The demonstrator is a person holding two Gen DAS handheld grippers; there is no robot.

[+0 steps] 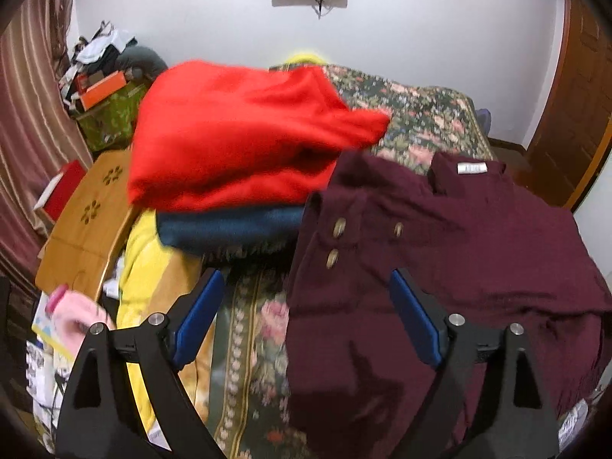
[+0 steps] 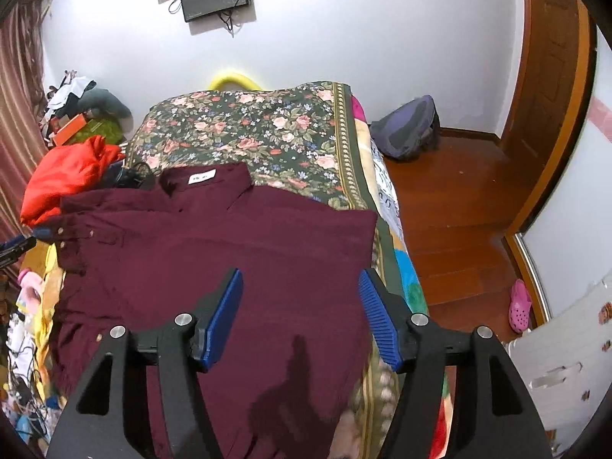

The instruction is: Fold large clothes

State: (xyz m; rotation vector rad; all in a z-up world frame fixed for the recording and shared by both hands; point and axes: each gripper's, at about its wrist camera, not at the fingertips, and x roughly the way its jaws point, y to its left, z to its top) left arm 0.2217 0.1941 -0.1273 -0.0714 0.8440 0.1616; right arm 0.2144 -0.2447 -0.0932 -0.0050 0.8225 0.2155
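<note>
The left gripper [image 1: 306, 287] gapes wide and holds nothing; the right gripper [image 2: 300, 287] stands parted and empty too. Under and ahead of both lies the maroon shirt [image 2: 214, 252], spread on the floral bedspread [image 2: 267, 126]. Beyond the left gripper, a red garment [image 1: 237, 134] tops a blue one [image 1: 229, 225].

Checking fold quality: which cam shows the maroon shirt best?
Right wrist: the maroon shirt shows nearly whole, collar label to hem, flat on the bed. Left wrist shows only its buttoned edge and collar.
</note>
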